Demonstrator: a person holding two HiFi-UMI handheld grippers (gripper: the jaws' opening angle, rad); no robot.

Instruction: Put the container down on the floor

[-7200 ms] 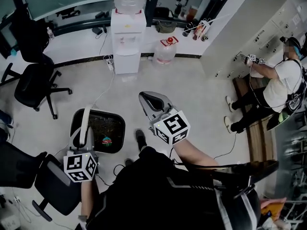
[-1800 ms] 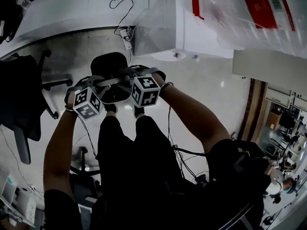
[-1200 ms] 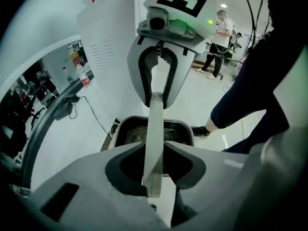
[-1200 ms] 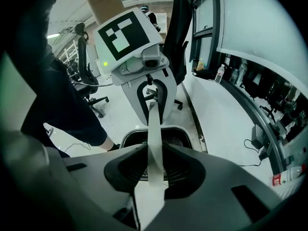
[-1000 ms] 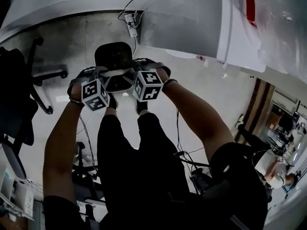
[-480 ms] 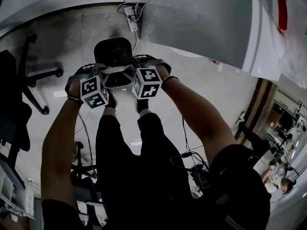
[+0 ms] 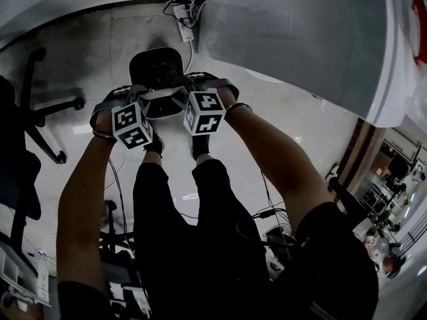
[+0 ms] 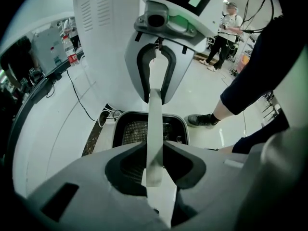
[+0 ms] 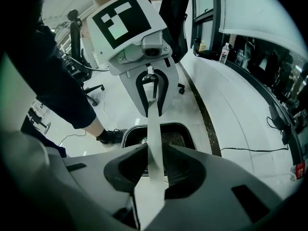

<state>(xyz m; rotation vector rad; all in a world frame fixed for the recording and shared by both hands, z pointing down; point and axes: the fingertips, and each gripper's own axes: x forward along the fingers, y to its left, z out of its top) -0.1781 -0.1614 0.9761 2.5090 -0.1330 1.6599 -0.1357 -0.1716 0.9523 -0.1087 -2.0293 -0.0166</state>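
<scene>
Both grippers, left gripper (image 8: pixel 153 163) and right gripper (image 9: pixel 155 165), were clamped on the pale handle (image 7: pixel 163 94) of the container (image 7: pixel 155 69) at upper centre, seemingly mid-lowering; next, rest it on the floor (image 7: pixel 100 45), then release.

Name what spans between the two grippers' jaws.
A flat grey handle strip, clamped at its ends by the left gripper and right gripper, with the black container below it. Both gripper views show this.
</scene>
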